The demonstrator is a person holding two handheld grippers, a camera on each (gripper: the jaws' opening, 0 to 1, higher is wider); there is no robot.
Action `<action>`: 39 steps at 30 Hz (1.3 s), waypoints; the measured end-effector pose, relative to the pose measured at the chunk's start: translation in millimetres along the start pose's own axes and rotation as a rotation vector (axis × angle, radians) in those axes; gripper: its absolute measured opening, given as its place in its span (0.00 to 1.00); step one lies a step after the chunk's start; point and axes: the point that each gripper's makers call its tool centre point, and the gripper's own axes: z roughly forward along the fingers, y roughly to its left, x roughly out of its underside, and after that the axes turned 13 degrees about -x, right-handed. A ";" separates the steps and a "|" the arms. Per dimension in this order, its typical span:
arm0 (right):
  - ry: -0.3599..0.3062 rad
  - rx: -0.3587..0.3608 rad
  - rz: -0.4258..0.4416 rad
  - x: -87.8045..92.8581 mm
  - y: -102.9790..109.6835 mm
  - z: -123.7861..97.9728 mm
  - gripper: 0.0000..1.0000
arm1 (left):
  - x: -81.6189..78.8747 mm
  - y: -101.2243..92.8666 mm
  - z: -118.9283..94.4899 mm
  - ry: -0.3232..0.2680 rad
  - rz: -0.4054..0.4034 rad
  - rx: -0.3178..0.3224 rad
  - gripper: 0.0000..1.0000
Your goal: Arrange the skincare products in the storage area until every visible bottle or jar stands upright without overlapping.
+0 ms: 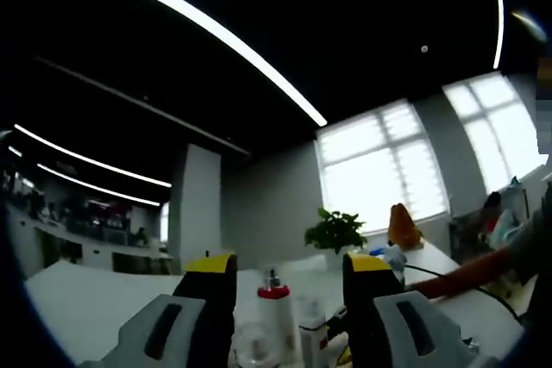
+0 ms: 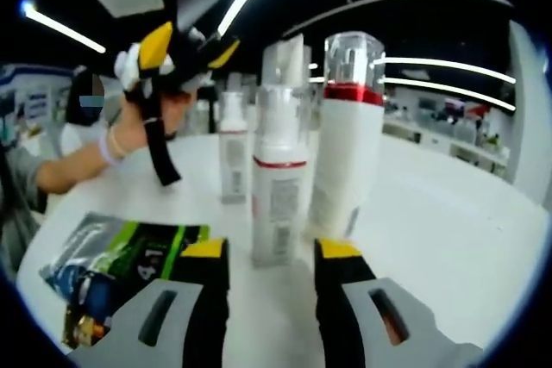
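Observation:
Three white skincare bottles stand upright on a white table (image 2: pixel 448 213). The tall bottle (image 2: pixel 349 135) has a red band and a clear cap. In front of it is a slimmer pump bottle (image 2: pixel 278 187), and a small bottle (image 2: pixel 231 157) stands behind to the left. My right gripper (image 2: pixel 272 252) is open, and the slim bottle's base sits in the gap between the jaws without touching them. My left gripper (image 2: pixel 190 47) is held up in the air by a hand, open and empty. From the left gripper (image 1: pixel 289 265), I see the red-collared bottle (image 1: pixel 274 316) and a small bottle (image 1: pixel 312 329) below, beyond the jaws.
A green and black packet (image 2: pixel 121 265) lies flat on the table to the left of my right jaws. A potted plant (image 1: pixel 335 230) and an orange object (image 1: pixel 403 226) stand at the table's far end. A person's arm (image 1: pixel 466 269) reaches in from the right.

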 end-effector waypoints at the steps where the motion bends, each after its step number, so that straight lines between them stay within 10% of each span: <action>1: -0.012 0.002 -0.027 -4.3 0.2 -3.2 0.36 | -0.7 6.2 -1.2 -0.008 -0.005 -0.018 0.52; 8: -0.074 -0.082 -0.023 -15.3 4.9 -23.6 0.36 | 26.0 45.1 -1.1 0.099 -0.084 -0.111 0.53; 12: -0.060 0.126 0.005 -3.3 -41.5 -49.0 0.01 | 29.2 73.7 -1.9 0.100 -0.215 -0.210 0.51; 21: -0.004 0.223 0.019 -3.0 -57.5 -38.6 0.00 | 54.4 136.8 -21.6 0.194 -0.300 -0.500 0.17; 23: 0.011 0.228 0.018 -4.4 -55.1 -34.2 0.00 | 61.7 139.0 -22.1 0.226 -0.311 -0.511 0.12; 26: 0.016 0.296 0.071 -9.3 -57.5 -26.1 0.00 | 97.8 136.5 -27.7 0.430 -0.313 -0.546 0.00; 39: 0.110 0.362 0.070 6.0 -73.7 -6.8 0.00 | 144.9 106.2 -9.7 0.630 -0.141 -0.518 0.00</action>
